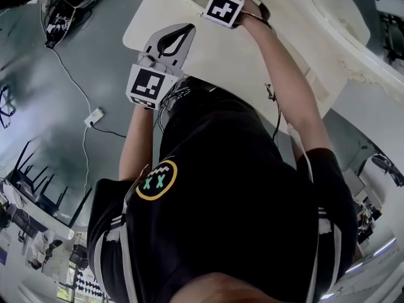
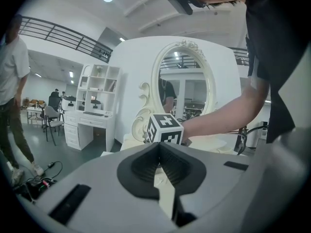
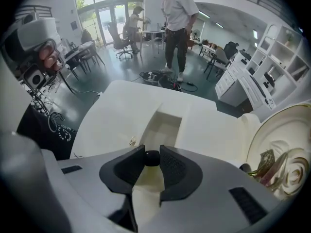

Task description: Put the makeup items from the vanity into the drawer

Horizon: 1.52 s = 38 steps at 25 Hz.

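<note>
1. Right gripper [image 3: 152,152]: clenched on a small black round-ended makeup item [image 3: 152,158], pinched only at the jaw tips. The kind of item cannot be told. Risk: a round body so narrowly caught is judged liable to twist or slip out before the drawer is reached.

2. Left gripper [image 2: 158,147]: jaws pressed together, nothing between them. It is held apart from the right one in the head view. No catch is offered by it if the item drops.

3. Vanity top [image 3: 121,110]: cream and smooth, lying under the held item. Whether the item touches it cannot be told. Risk: an item let go here is judged likely to roll toward the rounded edge and onto the floor.

4. Drawer [image 3: 163,127]: an open, shallow recess just beyond the jaws, seemingly empty. Risk: if the item is released short of the rim, or from too high, it may land on the top or bounce out.

5. Mirror frame [image 3: 284,144]: ornate, at far right, well apart. A wide swing is judged the only way it is struck.
</note>
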Each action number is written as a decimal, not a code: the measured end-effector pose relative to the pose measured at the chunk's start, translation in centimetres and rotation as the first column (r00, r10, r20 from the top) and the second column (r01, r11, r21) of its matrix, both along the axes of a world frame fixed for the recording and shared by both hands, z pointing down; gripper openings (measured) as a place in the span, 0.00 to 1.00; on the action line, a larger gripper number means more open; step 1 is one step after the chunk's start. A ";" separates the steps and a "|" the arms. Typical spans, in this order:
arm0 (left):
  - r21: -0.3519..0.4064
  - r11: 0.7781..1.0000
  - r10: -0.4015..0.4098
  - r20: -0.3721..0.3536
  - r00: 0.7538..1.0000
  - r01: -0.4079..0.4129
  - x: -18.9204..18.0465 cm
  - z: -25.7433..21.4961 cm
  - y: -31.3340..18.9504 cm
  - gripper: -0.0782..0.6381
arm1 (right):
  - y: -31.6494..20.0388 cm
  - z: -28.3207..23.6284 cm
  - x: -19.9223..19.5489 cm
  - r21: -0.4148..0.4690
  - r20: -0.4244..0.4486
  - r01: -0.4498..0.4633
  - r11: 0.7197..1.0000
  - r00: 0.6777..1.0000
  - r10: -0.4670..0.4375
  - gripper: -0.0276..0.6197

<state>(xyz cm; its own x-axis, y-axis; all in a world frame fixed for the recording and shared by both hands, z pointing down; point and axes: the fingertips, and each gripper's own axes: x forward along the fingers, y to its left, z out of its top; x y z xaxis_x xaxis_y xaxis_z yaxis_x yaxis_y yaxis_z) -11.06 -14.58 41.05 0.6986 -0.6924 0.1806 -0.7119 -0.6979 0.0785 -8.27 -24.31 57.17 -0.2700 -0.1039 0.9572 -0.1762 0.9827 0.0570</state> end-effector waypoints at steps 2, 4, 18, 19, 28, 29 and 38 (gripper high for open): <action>-0.002 1.000 0.007 0.002 1.000 -0.007 0.1 0.1 0.0 0.14 | 0.0 0.0 -0.1 0.003 0.002 0.000 1.000 1.000 0.000 0.22; -0.006 1.000 0.007 0.005 1.000 -0.007 0.1 0.2 -0.1 0.14 | -0.1 0.1 -0.1 0.006 0.006 -0.002 1.000 1.000 0.002 0.22; -0.016 1.000 0.002 0.004 1.000 -0.002 0.4 0.3 -0.1 0.14 | 0.1 0.0 0.3 0.009 0.033 -0.017 1.000 0.999 0.016 0.23; -0.016 1.000 0.001 0.005 1.000 -0.001 0.4 0.3 -0.1 0.14 | 0.2 0.1 0.5 0.009 0.023 -0.021 1.000 1.000 0.021 0.23; -0.018 1.000 0.002 0.002 1.000 -0.002 0.5 0.2 -0.3 0.14 | 0.2 -0.6 0.1 0.025 0.052 -0.013 1.000 0.999 0.012 0.27; -0.016 1.000 0.006 0.001 1.000 -0.006 0.6 0.3 -0.3 0.14 | 0.1 -0.7 0.1 0.028 0.054 -0.013 1.000 0.998 0.012 0.29; -0.007 1.000 0.016 0.003 1.000 -0.016 1.1 0.1 -0.5 0.14 | -0.2 -3.6 -0.1 0.073 0.106 -0.020 0.997 0.994 0.013 0.31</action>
